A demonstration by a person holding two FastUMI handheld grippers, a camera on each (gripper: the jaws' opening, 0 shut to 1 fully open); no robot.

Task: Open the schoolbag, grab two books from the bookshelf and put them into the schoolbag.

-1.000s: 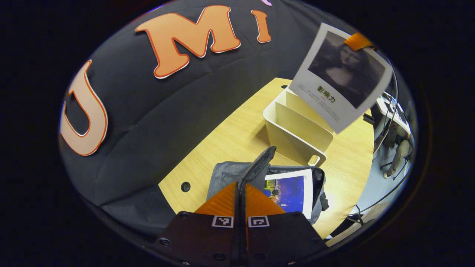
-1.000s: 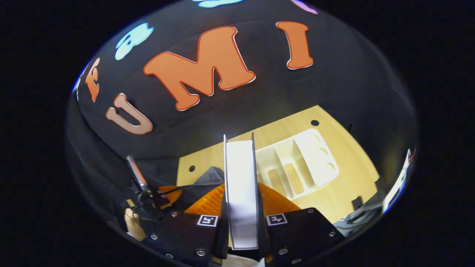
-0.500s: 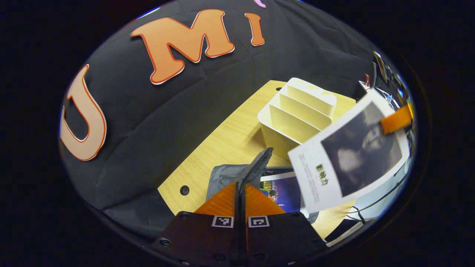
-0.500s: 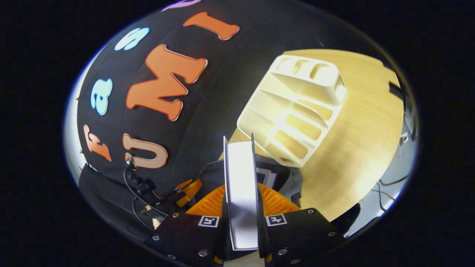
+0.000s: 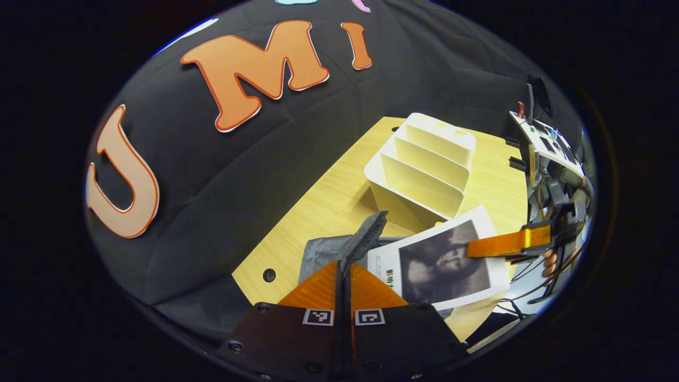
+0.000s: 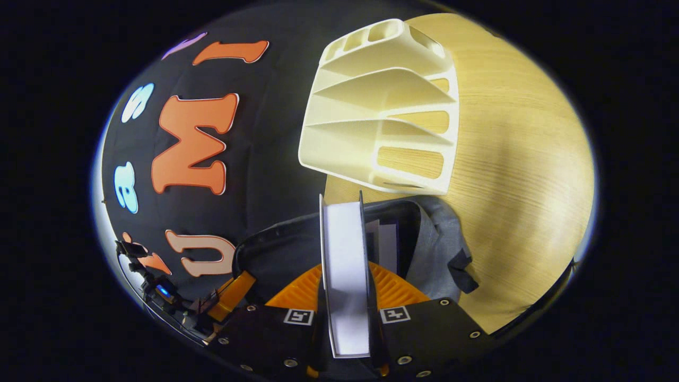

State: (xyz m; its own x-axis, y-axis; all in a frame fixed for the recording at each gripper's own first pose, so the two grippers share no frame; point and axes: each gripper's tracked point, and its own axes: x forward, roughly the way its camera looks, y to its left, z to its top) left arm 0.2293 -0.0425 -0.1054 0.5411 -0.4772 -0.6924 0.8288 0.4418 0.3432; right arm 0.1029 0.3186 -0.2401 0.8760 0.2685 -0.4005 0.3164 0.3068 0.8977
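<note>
Book two (image 6: 346, 276) going in: right gripper (image 6: 347, 297) jaws clenched on it, just above the schoolbag (image 6: 440, 244) mouth.
Left gripper (image 5: 344, 289) jaws pinch the bag flap (image 5: 368, 236); next, lower and release.

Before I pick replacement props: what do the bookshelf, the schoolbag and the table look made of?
Bookshelf: probably moulded plastic, cream, smooth, slightly glossy, with rounded one-piece dividers.
Schoolbag: woven fabric, grey and matt; it creases and sags, with a zip edge.
Table: wood-grain top, pale with a light sheen; solid wood or laminate can't be told.
</note>
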